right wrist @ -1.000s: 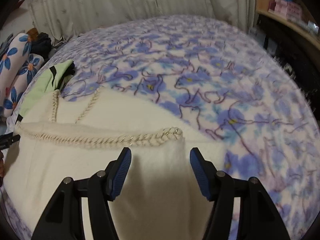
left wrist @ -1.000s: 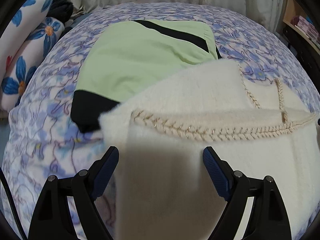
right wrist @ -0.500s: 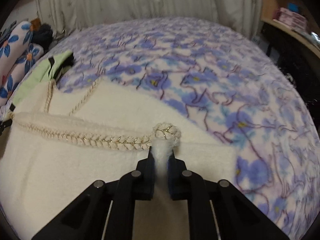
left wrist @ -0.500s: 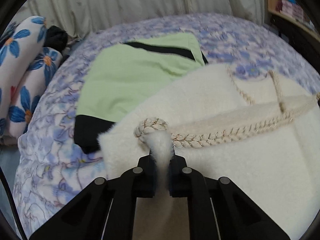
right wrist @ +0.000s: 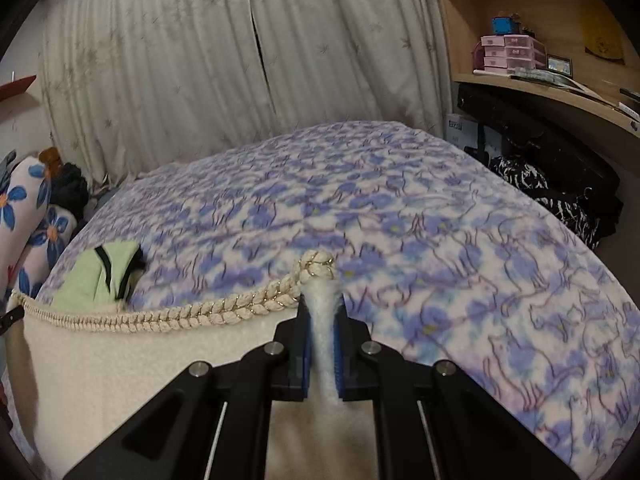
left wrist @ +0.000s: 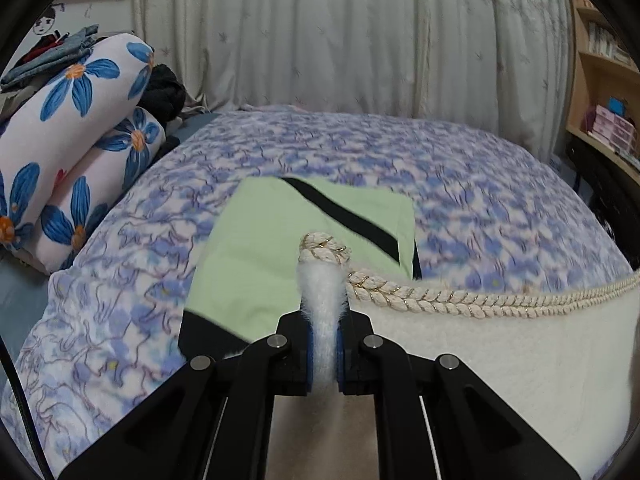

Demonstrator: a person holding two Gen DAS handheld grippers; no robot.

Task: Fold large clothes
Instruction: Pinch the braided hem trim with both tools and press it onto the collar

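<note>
2 grippers hold 1 cream fleece garment (left wrist: 500, 360) above a bed covered by a blue-and-lilac floral blanket (left wrist: 460, 184). The left gripper (left wrist: 324, 354) has its jaws pressed together on a bunched corner of the fleece, the braided gold-flecked trim (left wrist: 480, 300) curling over the top of the pinch. The right gripper (right wrist: 322, 356) is clamped the same way on the opposite corner, its own end of the braid knotted above the blue pads (right wrist: 306, 354). Between the 2 pinches the trimmed edge runs taut, and the fleece hangs below it toward the cameras.

Much of the garment is cut off: its lower part drops out of both frames behind the black gripper arms, so its overall shape cannot be made out. The far reach of the blanket is blurred in both views. In the left wrist view, 1 folded pale green garment (left wrist: 288, 256) with black bands lies on the blanket just beyond the fleece, its near edge hidden by the gripper and the pinched corner. 2 rolled pillows (left wrist: 68, 152) with blue flowers are stacked at the left edge, dark clothes piled behind them. Pale curtains (right wrist: 224, 60) close off the back wall. On the right, wooden shelves (right wrist: 532, 92) hold 1 stack of small pink drawers; other items there are too small to tell.
</note>
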